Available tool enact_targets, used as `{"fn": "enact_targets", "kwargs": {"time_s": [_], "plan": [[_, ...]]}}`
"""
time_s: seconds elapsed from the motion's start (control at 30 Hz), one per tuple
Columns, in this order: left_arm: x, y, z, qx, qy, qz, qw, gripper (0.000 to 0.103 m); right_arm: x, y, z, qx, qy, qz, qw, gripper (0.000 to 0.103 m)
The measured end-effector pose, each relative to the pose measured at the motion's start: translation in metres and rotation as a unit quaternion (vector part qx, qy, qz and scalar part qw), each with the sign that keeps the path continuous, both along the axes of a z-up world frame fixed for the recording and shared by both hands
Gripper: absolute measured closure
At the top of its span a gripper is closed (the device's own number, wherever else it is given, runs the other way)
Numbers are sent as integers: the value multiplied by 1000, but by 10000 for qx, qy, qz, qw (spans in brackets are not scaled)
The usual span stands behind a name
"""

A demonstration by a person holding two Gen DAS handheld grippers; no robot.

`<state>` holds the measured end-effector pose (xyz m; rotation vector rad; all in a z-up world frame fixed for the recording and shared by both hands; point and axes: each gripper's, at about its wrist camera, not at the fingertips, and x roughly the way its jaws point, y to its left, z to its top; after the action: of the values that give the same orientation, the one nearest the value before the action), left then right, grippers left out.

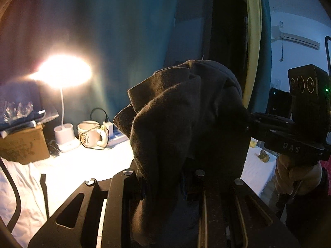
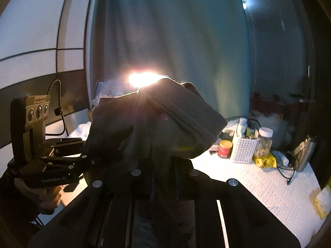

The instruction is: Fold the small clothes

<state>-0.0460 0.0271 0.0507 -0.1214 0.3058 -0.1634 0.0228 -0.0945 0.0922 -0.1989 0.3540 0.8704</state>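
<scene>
Backdrop: teal curtain (image 2: 165, 31), lit lamp (image 1: 62, 72) at left
Table (image 2: 269, 186): white-covered, lower right
Left claw (image 2: 88, 157): clenched on dark garment (image 1: 182, 113)
Right claw (image 1: 249, 119): clenched on dark garment

Dim room, glaring lamp (image 1: 62, 71), fisheye warp

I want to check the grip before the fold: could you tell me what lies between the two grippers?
The dark garment spans from the left gripper to the right gripper, held up off the table; both wrist views show it.
</scene>
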Motion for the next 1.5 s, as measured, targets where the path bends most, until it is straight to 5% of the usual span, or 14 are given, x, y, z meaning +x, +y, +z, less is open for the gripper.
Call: {"fn": "enact_targets", "kwargs": {"time_s": [0.9,1.5], "plan": [[-73,78,16,127,-707,1225,9899,82,-69,82,40,221,-598,1169,9911,88],[-64,112,-17,94,-203,1592,9870,82,-62,117,6,14,-21,1418,9899,88]]}}
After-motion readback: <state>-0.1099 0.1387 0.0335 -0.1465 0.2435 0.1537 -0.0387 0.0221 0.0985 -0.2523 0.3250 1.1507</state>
